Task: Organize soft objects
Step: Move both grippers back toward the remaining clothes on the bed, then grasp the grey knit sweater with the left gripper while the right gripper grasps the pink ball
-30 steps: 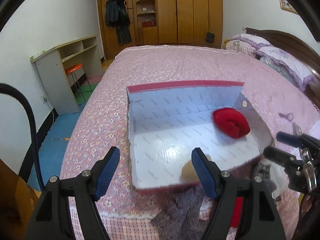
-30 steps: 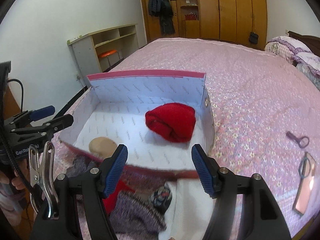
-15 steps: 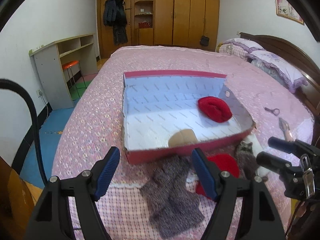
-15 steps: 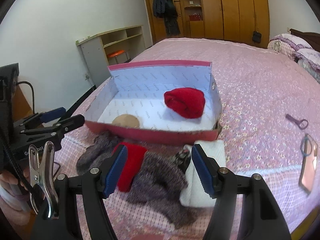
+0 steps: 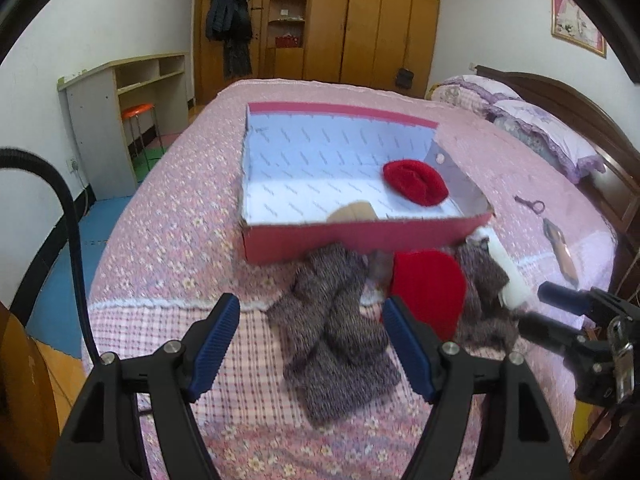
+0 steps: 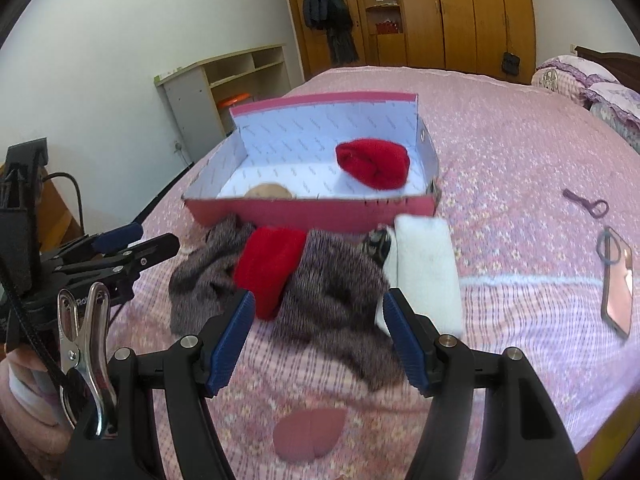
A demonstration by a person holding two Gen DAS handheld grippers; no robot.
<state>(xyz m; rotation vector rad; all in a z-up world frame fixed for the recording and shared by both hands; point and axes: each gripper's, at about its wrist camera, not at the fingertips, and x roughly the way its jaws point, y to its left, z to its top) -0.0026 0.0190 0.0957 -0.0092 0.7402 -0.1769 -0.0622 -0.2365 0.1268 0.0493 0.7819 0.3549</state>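
Observation:
A pink cardboard box (image 5: 352, 240) (image 6: 320, 210) lies on the bed, holding a rolled red knit item (image 5: 414, 182) (image 6: 374, 164) and a tan round thing (image 5: 354, 212) (image 6: 268, 191). In front of it lies a pile: grey-brown knit socks (image 5: 336, 336) (image 6: 332, 296), a flat red knit item (image 5: 428, 292) (image 6: 268, 266) and a white folded cloth (image 6: 426, 272) (image 5: 508, 276). My left gripper (image 5: 310, 346) hangs open over the grey socks, empty. My right gripper (image 6: 320, 338) is open over the pile's near edge, also empty.
A phone (image 6: 618, 284) with a hair tie and a purple key-like thing (image 6: 586, 204) lie on the pink bedspread at the right. Pillows (image 5: 536, 128) sit at the headboard. A desk with an orange stool (image 5: 138, 112) stands left of the bed; wardrobes fill the far wall.
Both grippers have pulled back from the box toward the bed's near edge, bringing the sock pile into full view beneath them. Both stayed open and empty.

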